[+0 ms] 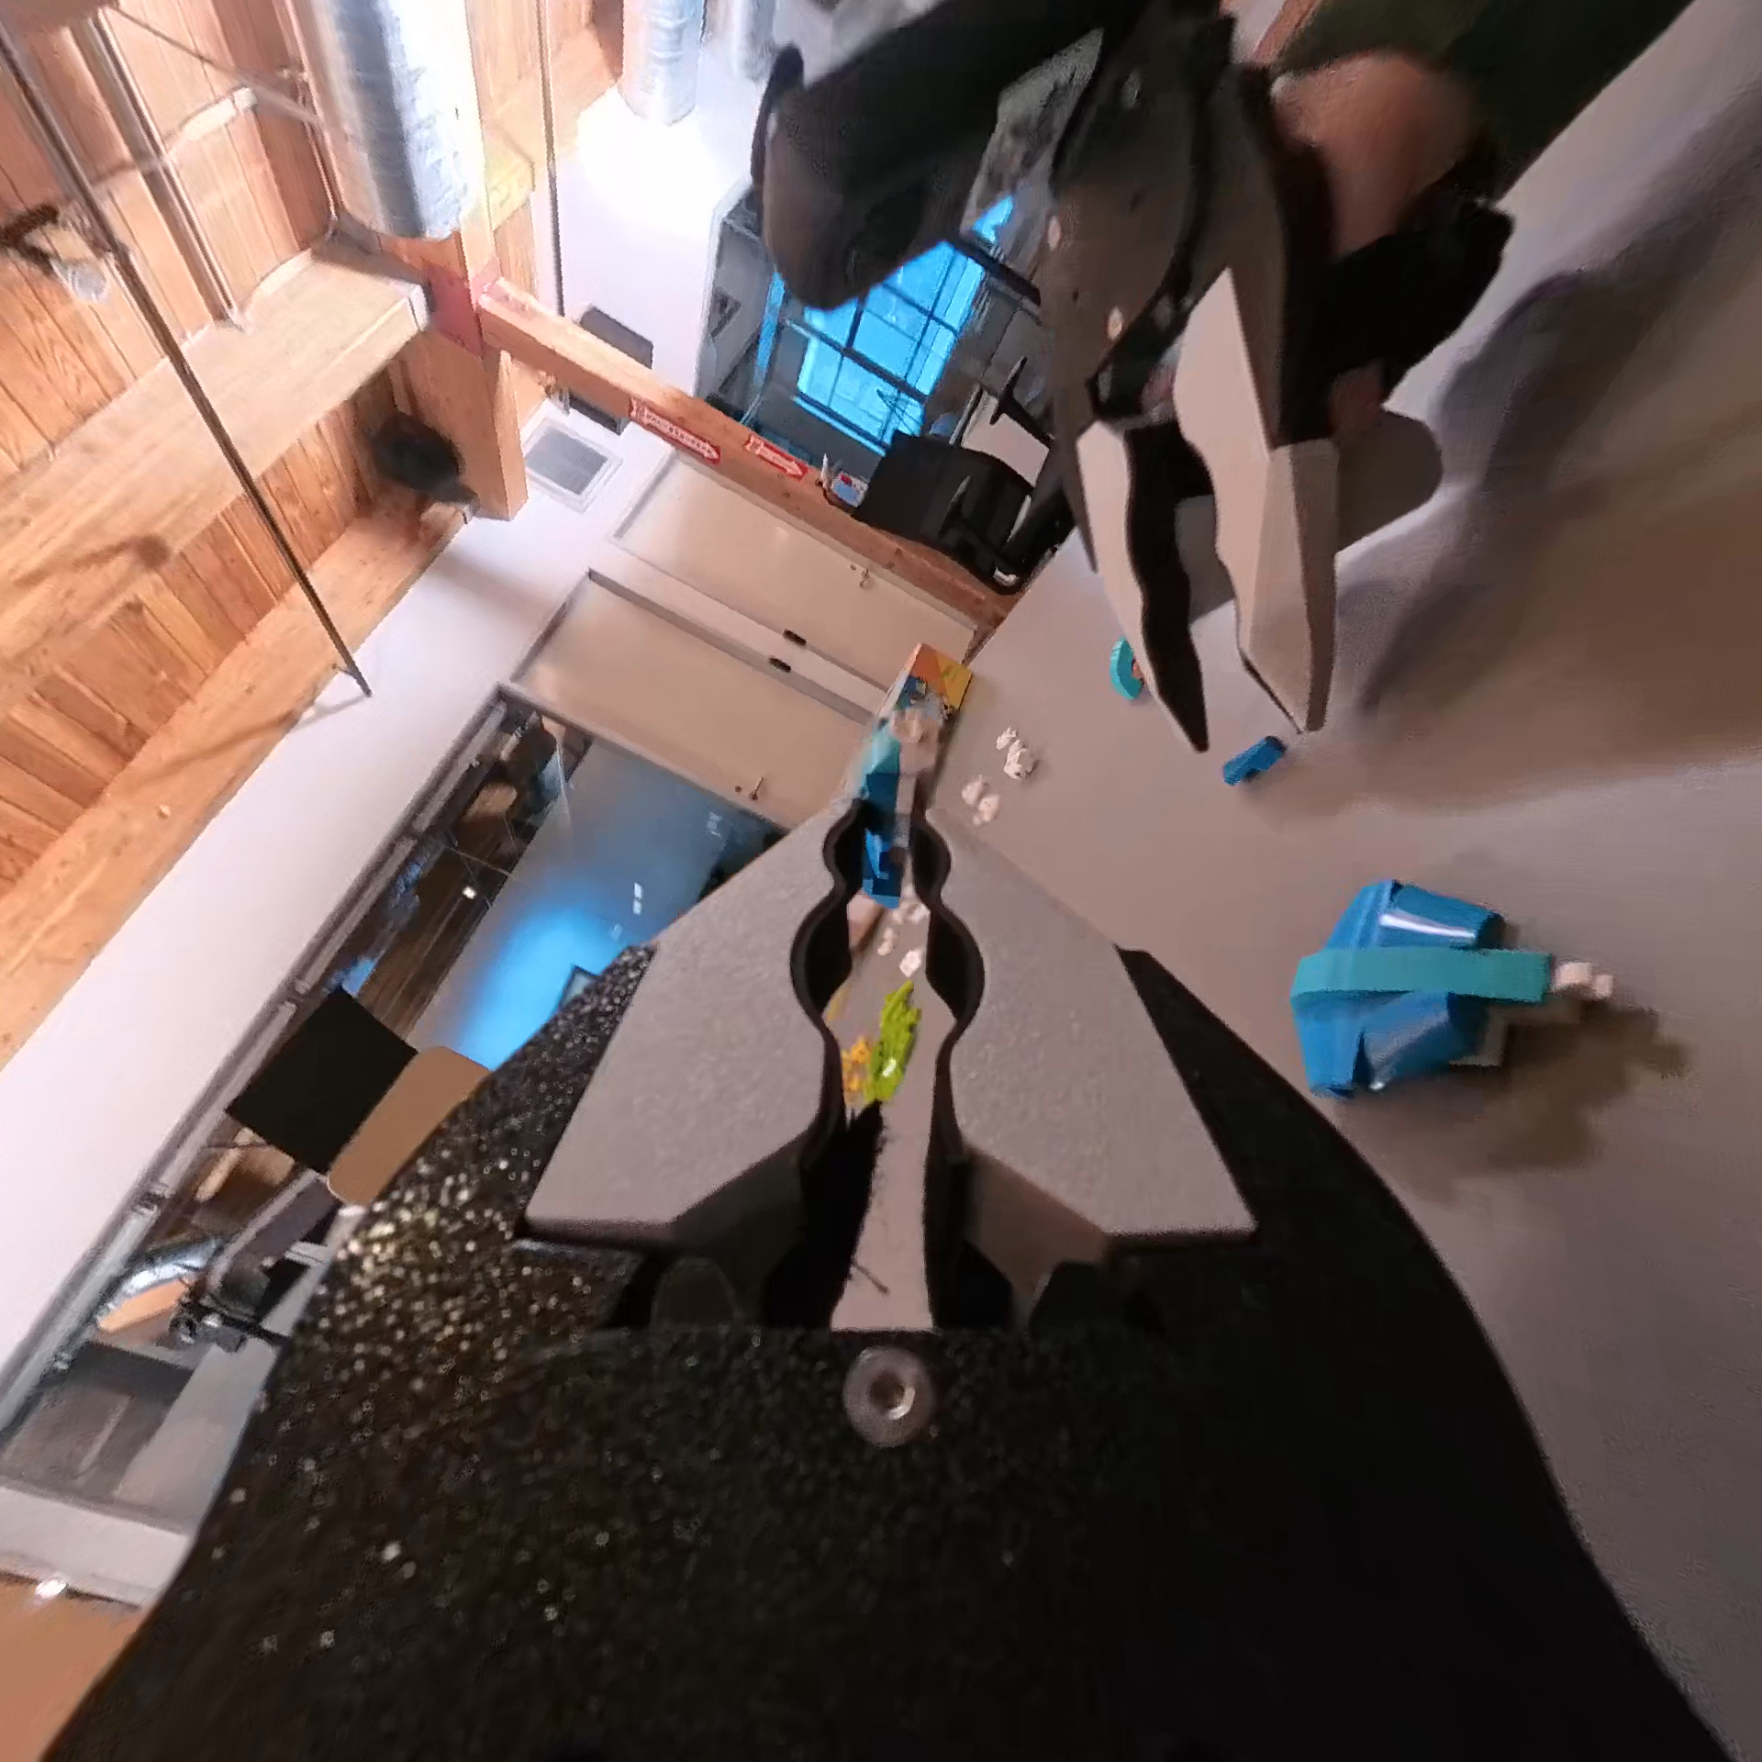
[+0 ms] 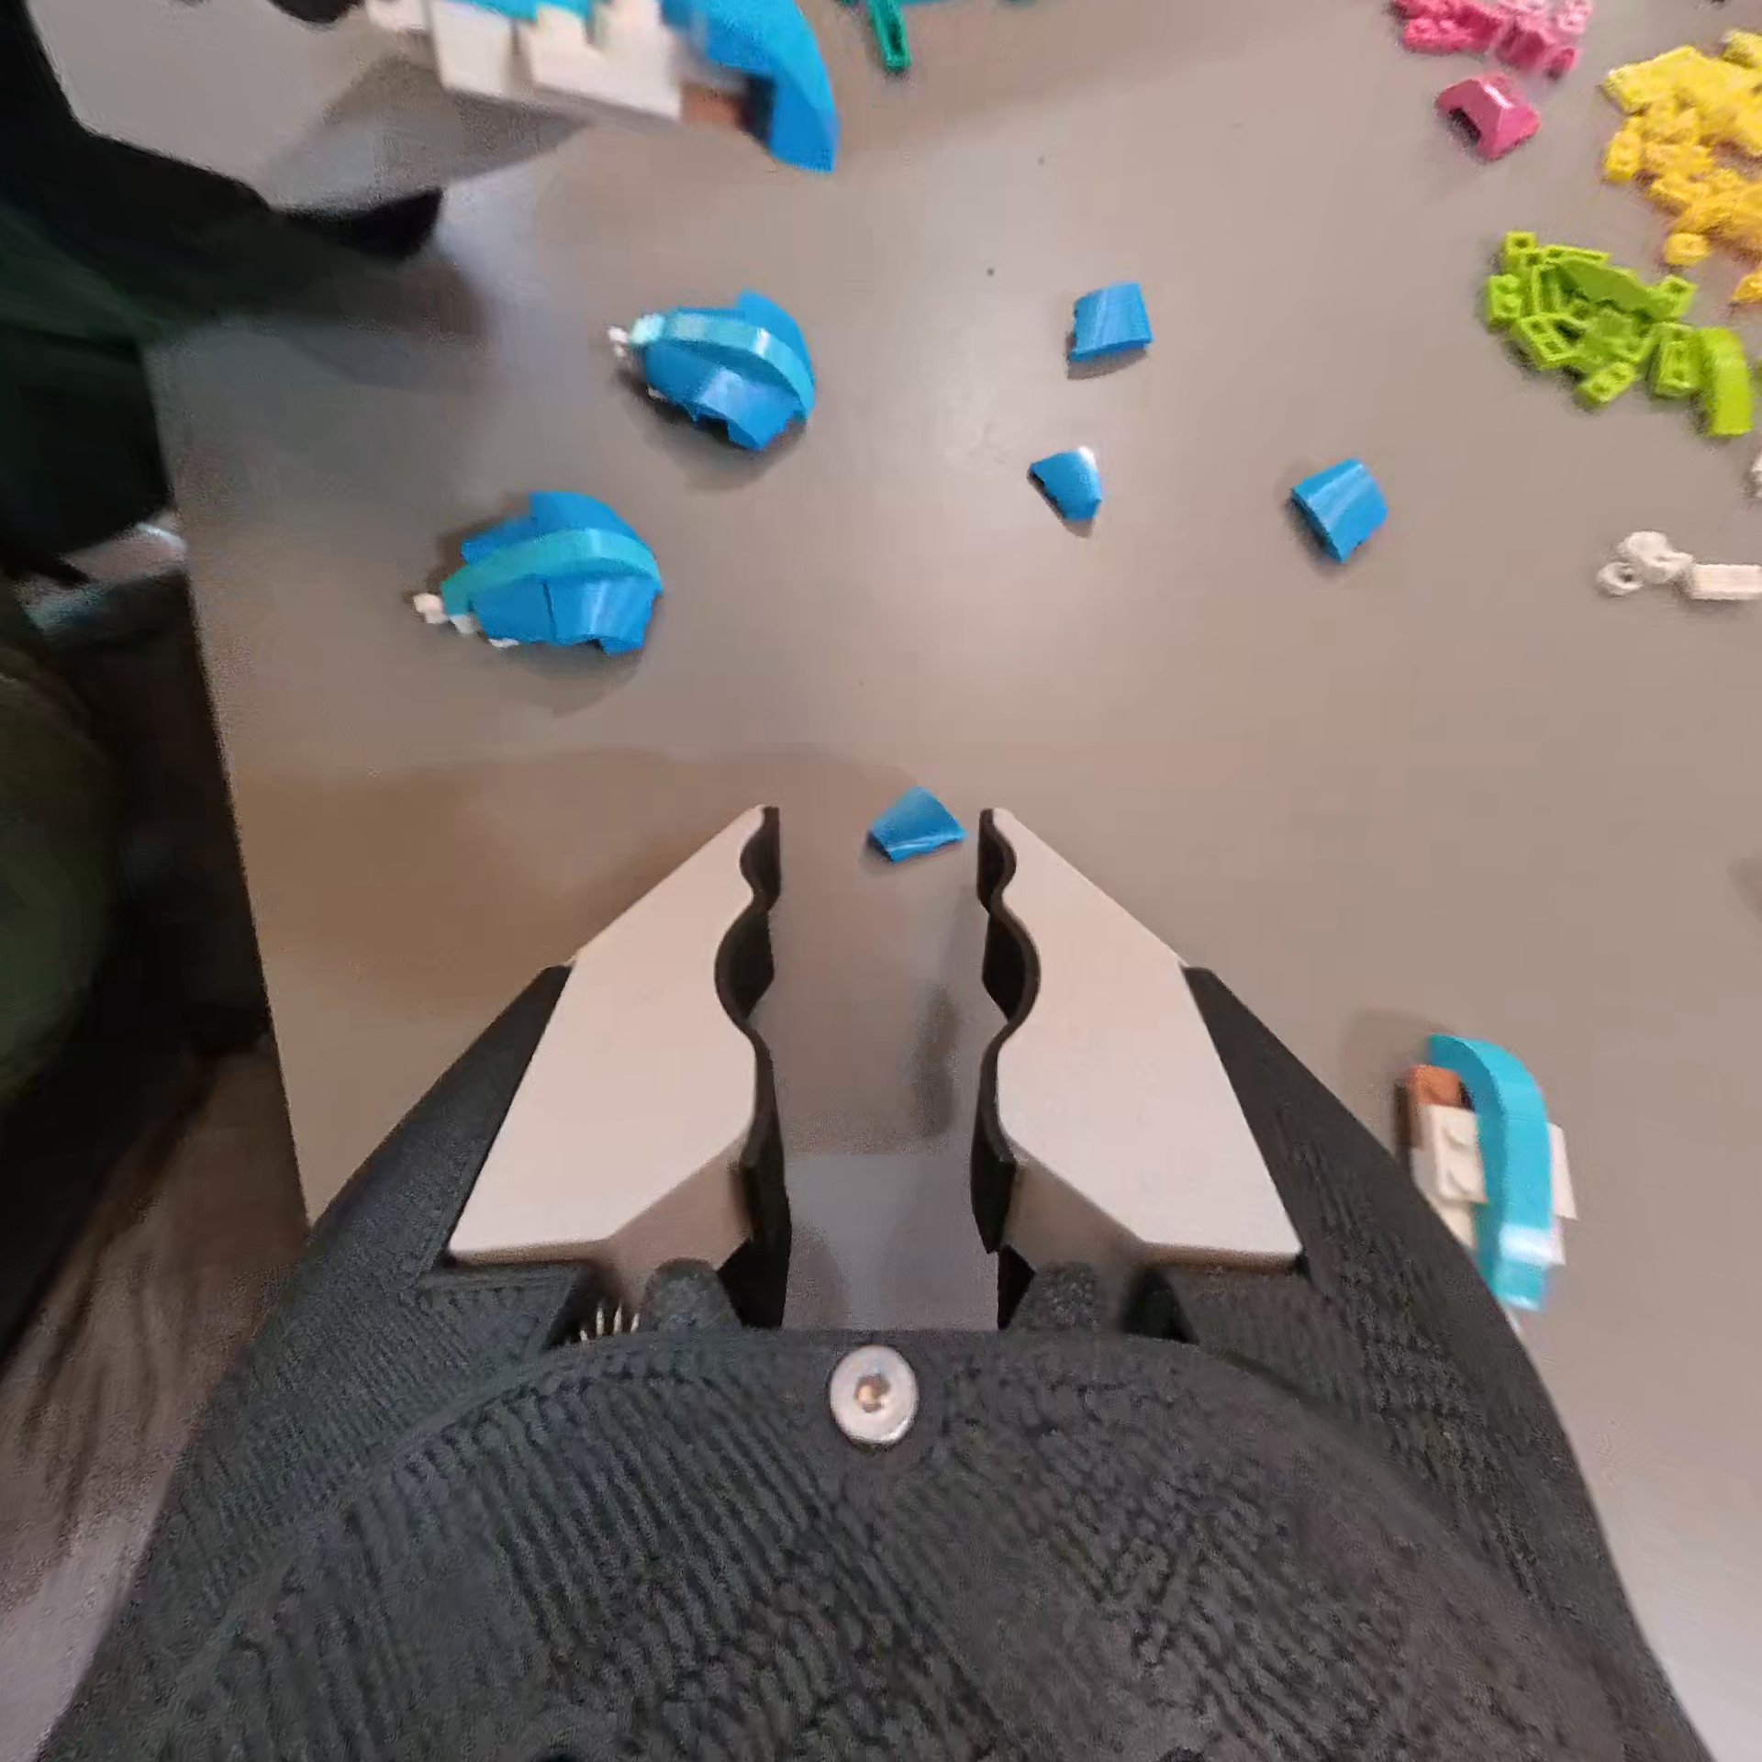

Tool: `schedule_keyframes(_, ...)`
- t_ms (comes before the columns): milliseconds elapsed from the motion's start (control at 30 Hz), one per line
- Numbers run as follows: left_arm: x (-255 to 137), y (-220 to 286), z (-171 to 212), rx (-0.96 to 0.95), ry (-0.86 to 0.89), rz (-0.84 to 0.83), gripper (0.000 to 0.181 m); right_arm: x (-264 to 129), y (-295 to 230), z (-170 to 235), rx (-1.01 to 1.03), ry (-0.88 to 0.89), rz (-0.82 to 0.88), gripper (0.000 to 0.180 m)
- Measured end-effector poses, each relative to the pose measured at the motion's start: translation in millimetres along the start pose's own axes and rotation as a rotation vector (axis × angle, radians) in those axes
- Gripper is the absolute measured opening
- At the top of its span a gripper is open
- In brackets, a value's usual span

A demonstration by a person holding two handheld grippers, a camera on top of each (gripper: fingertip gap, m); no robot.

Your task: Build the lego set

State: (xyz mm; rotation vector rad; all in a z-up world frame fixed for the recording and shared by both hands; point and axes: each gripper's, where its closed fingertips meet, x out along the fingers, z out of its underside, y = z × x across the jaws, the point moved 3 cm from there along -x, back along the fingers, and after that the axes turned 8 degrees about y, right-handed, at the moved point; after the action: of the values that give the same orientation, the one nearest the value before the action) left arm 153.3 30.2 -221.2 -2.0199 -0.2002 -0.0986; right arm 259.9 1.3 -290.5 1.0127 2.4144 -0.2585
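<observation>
A blue-and-white lego piece [image 1: 885, 839] sits clenched at the tips of the left claw [image 1: 887, 829], lifted and tilted above the grey surface [image 2: 953, 667]. The right claw [image 2: 879, 825] points down, released, just short of a small blue brick [image 2: 915, 825] lying there.

the white and blue assembly [image 2: 610, 67] at the far left of the right wrist view is blurred and cut off by the top edge. pink pieces [image 2: 1497, 38] and a yellow pile [image 2: 1688, 143] at the far right run out of the picture, and a green part [image 2: 891, 38] is clipped at the top. the curved teal and white build [image 2: 1487, 1154] near the right is smeared.

in the left wrist view, the blue build [image 1: 882, 820] pinched in the left tongs [image 1: 887, 829] is blurred and partly hidden by the fingers [image 1: 744, 1030]. tiny white bits [image 1: 1001, 772] on the surface [image 1: 1239, 1239] beyond are too small to tell. the right tongs [image 1: 1249, 725] are motion-blurred, the hand [image 1: 1373, 143] behind them cut off.
</observation>
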Motion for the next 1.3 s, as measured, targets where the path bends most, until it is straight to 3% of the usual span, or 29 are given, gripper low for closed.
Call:
schedule_keyframes(33,-2,-2,-4,0.036,0.017,-0.021,0.006,1,0,1,0.013,0.017,-0.029,0.04)
schedule_keyframes(367,-4,7,-11,0.225,0.03,0.009,0.006,2,4,7,-0.054,0.003,-0.137,0.037)
schedule_keyframes(1300,-9,-4,2,0.152,-0.041,-0.022,0.007,4,7,7,-0.089,0.003,-0.1,0.03)
